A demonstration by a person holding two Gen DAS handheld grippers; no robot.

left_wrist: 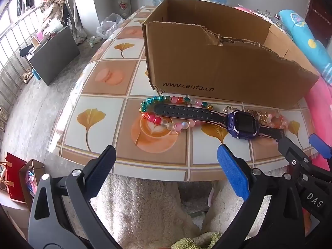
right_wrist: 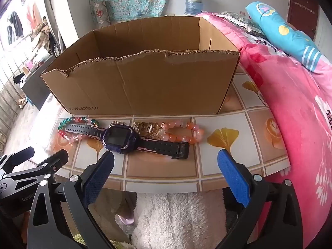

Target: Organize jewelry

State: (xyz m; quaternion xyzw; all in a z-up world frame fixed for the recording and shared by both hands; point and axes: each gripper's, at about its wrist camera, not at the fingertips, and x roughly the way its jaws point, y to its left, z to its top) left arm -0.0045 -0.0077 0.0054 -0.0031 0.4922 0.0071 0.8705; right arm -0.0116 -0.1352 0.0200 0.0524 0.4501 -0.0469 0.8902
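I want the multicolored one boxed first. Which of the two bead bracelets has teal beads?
The bead bracelet under the watch strap's perforated end, at the left of the row. The other bracelet, at the right end, is all peach and pink.

"www.anta.cn" on cardboard box (left_wrist: 207,70)

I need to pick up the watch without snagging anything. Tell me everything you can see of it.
The watch has a purple squarish case with a dark, blank screen and a black, rubbery-looking strap with rows of holes. It lies flat and unbuckled on the table, face up, in front of the box. The holed end rests across the multicoloured bracelet; the buckle end lies beside the pink bracelet. Gold trinkets sit just behind it. Neither gripper touches it.
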